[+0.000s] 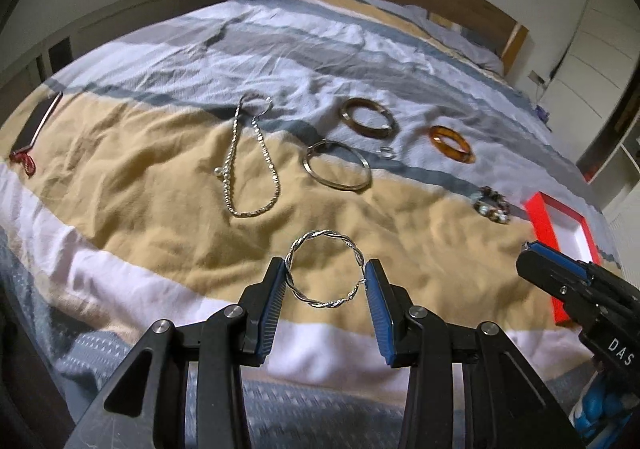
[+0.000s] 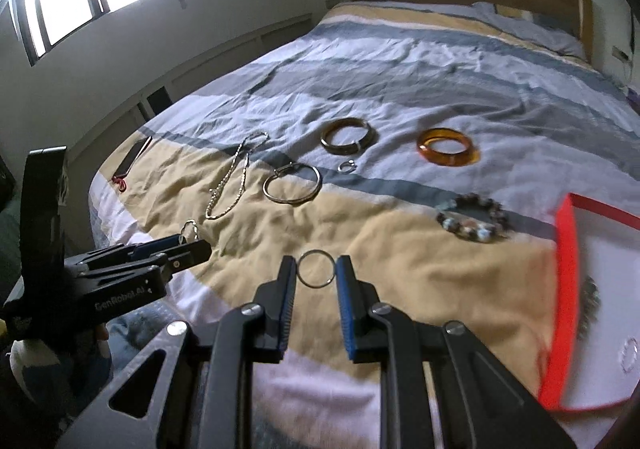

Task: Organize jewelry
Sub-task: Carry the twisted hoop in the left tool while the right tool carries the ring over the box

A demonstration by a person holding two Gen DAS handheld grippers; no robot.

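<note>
My left gripper (image 1: 326, 263) is shut on a twisted silver bangle (image 1: 318, 236), its blue pads pressing the hoop's two sides above the bed. In the right wrist view the same gripper (image 2: 192, 245) shows at the left, the bangle (image 2: 190, 227) poking out. My right gripper (image 2: 317, 260) is shut on a small thin silver ring (image 2: 316, 286), held upright between its pads. Its tip (image 1: 536, 261) reaches into the left wrist view beside the red box (image 1: 538, 217). That white-lined box (image 2: 566, 289) lies at the right with a dark bead bracelet (image 2: 590, 305) and a small ring (image 2: 628, 355) inside.
On the striped duvet lie a silver chain (image 1: 248, 153), a thin silver bangle (image 1: 344, 188), a brown bangle (image 1: 368, 131), an amber bangle (image 1: 456, 155), a tiny ring (image 1: 386, 153) and a beaded bracelet (image 1: 490, 214). A dark flat item with a red cord (image 1: 36, 129) sits far left.
</note>
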